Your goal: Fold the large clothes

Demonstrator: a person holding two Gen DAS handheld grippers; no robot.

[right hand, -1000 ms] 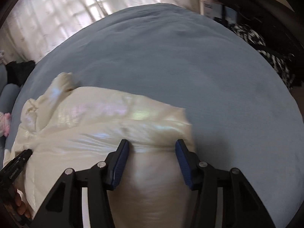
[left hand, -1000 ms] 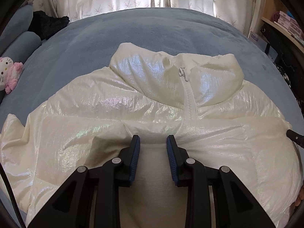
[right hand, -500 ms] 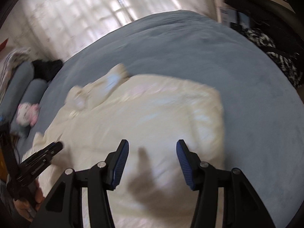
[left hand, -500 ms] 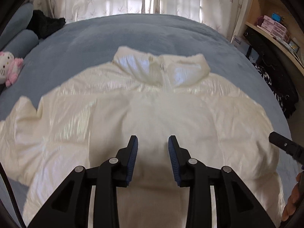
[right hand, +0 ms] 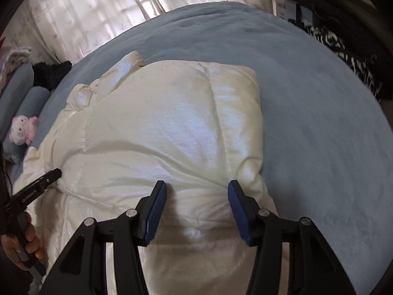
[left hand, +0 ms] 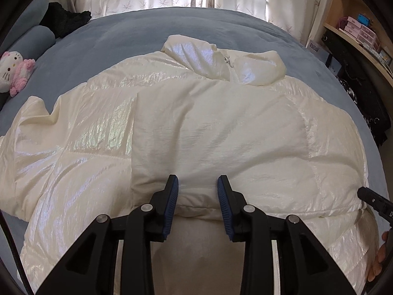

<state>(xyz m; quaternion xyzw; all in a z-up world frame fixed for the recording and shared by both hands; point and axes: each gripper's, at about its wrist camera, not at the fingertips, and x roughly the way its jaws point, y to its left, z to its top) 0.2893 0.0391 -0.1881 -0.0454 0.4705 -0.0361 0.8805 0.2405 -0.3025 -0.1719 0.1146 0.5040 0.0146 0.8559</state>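
A shiny cream puffer jacket [left hand: 196, 127] lies front up on a blue-grey bed [left hand: 152, 29], collar and zipper pull [left hand: 228, 60] at the far end. Its right sleeve is folded across the chest. My left gripper [left hand: 197, 186] is open and empty, just above the folded sleeve's near edge. In the right wrist view the jacket [right hand: 172, 127] fills the middle. My right gripper [right hand: 196, 194] is open and empty above the jacket's right side. The left gripper's finger [right hand: 41, 182] shows at the left there; the right gripper's finger [left hand: 373, 196] shows at the right of the left wrist view.
A pink and white plush toy [left hand: 14, 71] and grey bolsters [right hand: 24, 98] lie at the bed's left. A black fuzzy item [left hand: 66, 19] sits by the curtains. Shelves with boxes [left hand: 356, 29] and dark clothing [right hand: 343, 49] stand right of the bed.
Both grippers drew back and rose from the jacket, then came closer again. The right sleeve now lies folded over the chest. Both stay open.
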